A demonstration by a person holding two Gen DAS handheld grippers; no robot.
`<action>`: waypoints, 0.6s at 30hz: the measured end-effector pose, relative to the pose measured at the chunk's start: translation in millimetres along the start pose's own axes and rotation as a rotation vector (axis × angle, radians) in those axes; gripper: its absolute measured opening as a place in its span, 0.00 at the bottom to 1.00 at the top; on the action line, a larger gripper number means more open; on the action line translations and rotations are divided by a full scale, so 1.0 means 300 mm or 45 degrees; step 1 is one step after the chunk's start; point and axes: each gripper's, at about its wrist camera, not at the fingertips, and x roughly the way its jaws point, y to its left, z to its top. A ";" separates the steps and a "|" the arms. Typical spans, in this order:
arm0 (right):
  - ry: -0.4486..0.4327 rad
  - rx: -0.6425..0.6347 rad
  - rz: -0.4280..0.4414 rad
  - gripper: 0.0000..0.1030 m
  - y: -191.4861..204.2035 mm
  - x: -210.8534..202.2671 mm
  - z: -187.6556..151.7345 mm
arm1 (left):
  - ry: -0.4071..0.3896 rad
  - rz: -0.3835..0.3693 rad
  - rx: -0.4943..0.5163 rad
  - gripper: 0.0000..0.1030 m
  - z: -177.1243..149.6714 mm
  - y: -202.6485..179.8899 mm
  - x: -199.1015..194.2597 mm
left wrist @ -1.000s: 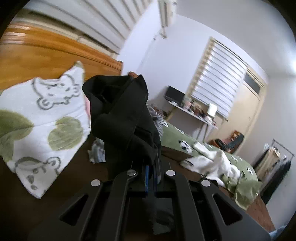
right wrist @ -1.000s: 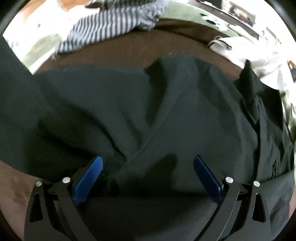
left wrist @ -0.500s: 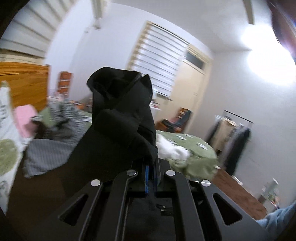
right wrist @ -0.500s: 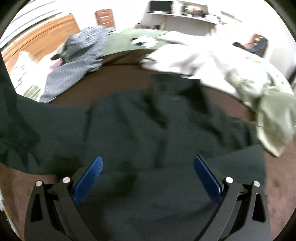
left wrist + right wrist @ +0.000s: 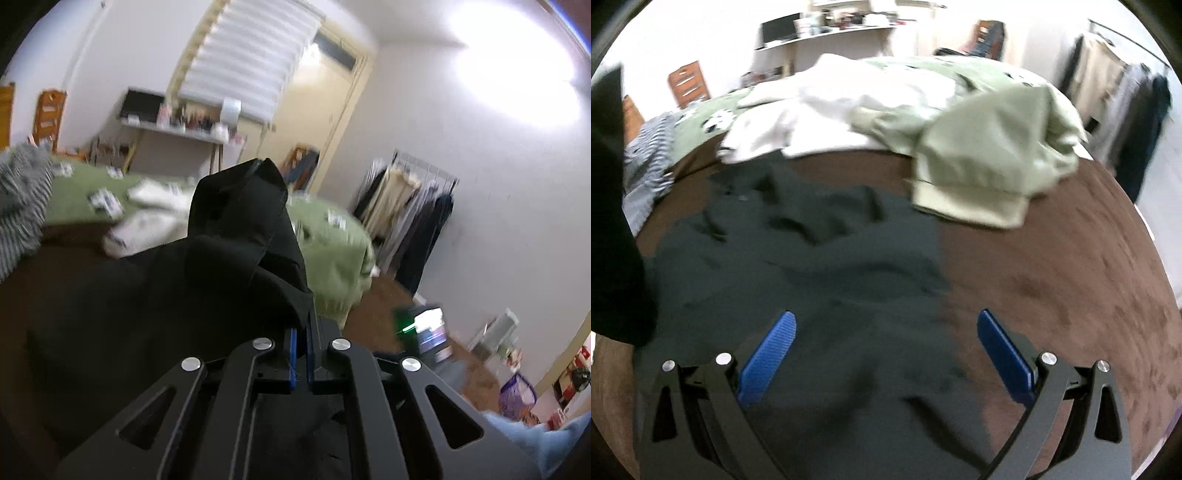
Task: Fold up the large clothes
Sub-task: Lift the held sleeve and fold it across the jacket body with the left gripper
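Bedroom: brown plush bedspread (image 5: pixel 1052 280), white blinds (image 5: pixel 251 59) ahead. Left gripper (image 5: pixel 300 354) pinched tight on a bunched fold of matte black garment (image 5: pixel 229 251), lifted. Right gripper (image 5: pixel 886 354) spread wide above the garment's crumpled body (image 5: pixel 812 258); pale green cloth (image 5: pixel 990 155) beyond.

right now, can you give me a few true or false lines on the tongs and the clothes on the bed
1. The left tongs are shut on the black garment. True.
2. The right tongs grip the pale green garment. False: they are open and hold nothing, above the black garment.
3. White clothing lies beyond the black garment on the brown bedcover. True.
4. The striped garment lies at the right edge of the bed. False: it is at the left.
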 end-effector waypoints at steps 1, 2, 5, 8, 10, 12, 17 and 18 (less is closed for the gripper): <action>0.011 0.015 -0.013 0.94 -0.042 0.007 -0.016 | 0.035 0.006 -0.001 0.06 -0.032 -0.012 0.054; 0.022 0.029 -0.023 0.94 -0.085 0.017 -0.034 | 0.075 0.013 -0.003 0.06 -0.071 -0.018 0.116; 0.051 0.043 -0.037 0.94 -0.161 0.048 -0.073 | 0.194 0.020 -0.005 0.06 -0.204 -0.048 0.278; 0.084 0.037 -0.042 0.94 -0.219 0.092 -0.108 | 0.318 0.025 -0.009 0.06 -0.330 -0.071 0.388; 0.087 0.020 -0.043 0.94 -0.235 0.110 -0.119 | 0.384 0.030 -0.015 0.06 -0.395 -0.080 0.435; 0.088 0.002 -0.043 0.94 -0.240 0.121 -0.129 | 0.442 0.046 -0.006 0.07 -0.458 -0.106 0.474; 0.090 -0.049 -0.026 0.94 -0.234 0.144 -0.139 | 0.480 0.075 -0.031 0.08 -0.517 -0.087 0.508; 0.090 -0.056 -0.022 0.94 -0.233 0.146 -0.135 | 0.483 0.079 -0.035 0.09 -0.512 -0.093 0.505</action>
